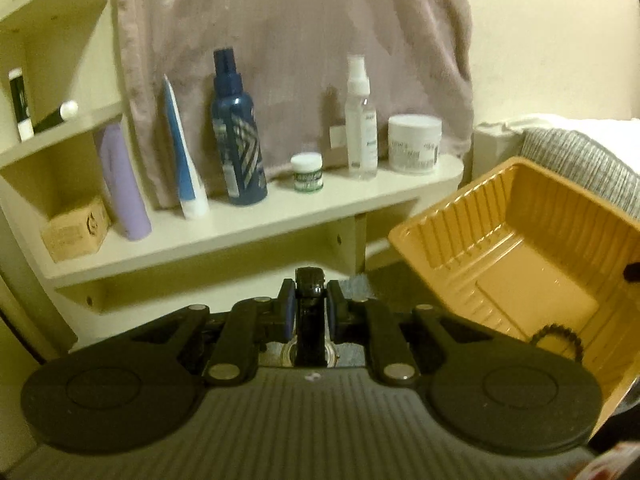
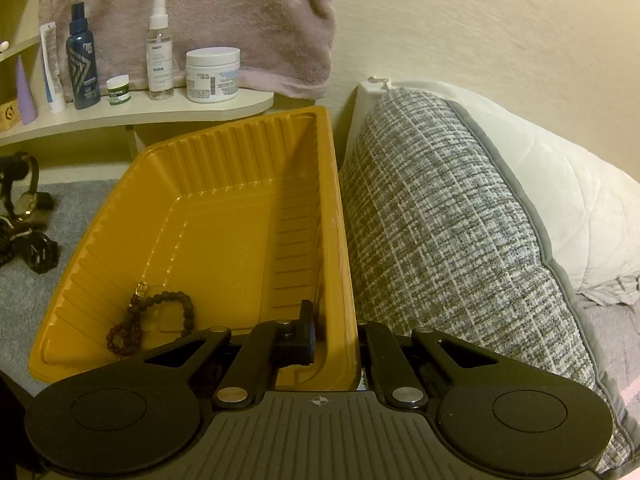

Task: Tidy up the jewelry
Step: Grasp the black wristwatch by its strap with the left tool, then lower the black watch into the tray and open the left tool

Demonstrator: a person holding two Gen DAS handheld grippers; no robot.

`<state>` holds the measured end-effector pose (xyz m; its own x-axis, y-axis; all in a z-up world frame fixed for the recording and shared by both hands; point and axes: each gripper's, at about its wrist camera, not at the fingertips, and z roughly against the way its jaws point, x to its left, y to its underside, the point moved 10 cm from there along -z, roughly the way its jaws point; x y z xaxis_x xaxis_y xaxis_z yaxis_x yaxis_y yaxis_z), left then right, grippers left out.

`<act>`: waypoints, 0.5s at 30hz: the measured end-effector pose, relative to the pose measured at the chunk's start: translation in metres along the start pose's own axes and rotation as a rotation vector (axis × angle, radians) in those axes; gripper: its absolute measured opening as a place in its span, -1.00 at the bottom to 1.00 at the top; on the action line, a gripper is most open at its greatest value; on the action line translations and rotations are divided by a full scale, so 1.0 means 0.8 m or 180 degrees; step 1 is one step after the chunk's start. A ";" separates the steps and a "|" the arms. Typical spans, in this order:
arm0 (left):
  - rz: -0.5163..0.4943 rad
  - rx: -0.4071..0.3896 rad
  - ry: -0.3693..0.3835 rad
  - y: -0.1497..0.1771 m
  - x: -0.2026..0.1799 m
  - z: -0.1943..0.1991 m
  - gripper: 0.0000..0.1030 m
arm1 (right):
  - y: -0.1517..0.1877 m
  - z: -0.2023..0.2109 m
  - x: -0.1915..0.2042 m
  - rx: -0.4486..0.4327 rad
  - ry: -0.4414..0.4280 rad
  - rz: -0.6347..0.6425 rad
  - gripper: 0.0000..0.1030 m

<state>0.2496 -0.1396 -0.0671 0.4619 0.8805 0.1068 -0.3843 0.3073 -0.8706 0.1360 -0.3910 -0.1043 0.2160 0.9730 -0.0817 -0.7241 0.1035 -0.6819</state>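
Left wrist view: the left gripper [image 1: 311,308] has its jaws nearly closed on a black watch [image 1: 309,294], strap upright between the pads, beside the tray [image 1: 440,212]. Right wrist view: the right gripper [image 2: 336,332] jaws clamp the tray's right wall; a bead bracelet [image 2: 160,312] lies inside, left of them.
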 end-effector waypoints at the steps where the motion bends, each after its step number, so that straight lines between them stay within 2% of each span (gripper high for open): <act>1: -0.0002 -0.0018 0.0016 -0.003 -0.002 0.002 -0.73 | 0.000 0.000 0.000 -0.0002 -0.0001 -0.0001 -0.89; 9: -0.0066 -0.0159 0.0188 -0.026 -0.035 0.022 -0.73 | 0.000 0.001 0.000 -0.0005 0.0003 -0.0001 -0.89; 15: -0.0058 -0.0188 0.0503 -0.035 -0.081 0.029 -0.73 | -0.001 0.001 -0.001 -0.0004 0.0005 0.0002 -0.89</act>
<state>0.2118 -0.1969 -0.0388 0.5901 0.8058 0.0501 -0.3291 0.2968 -0.8964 0.1358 -0.3915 -0.1034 0.2166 0.9727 -0.0832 -0.7233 0.1027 -0.6829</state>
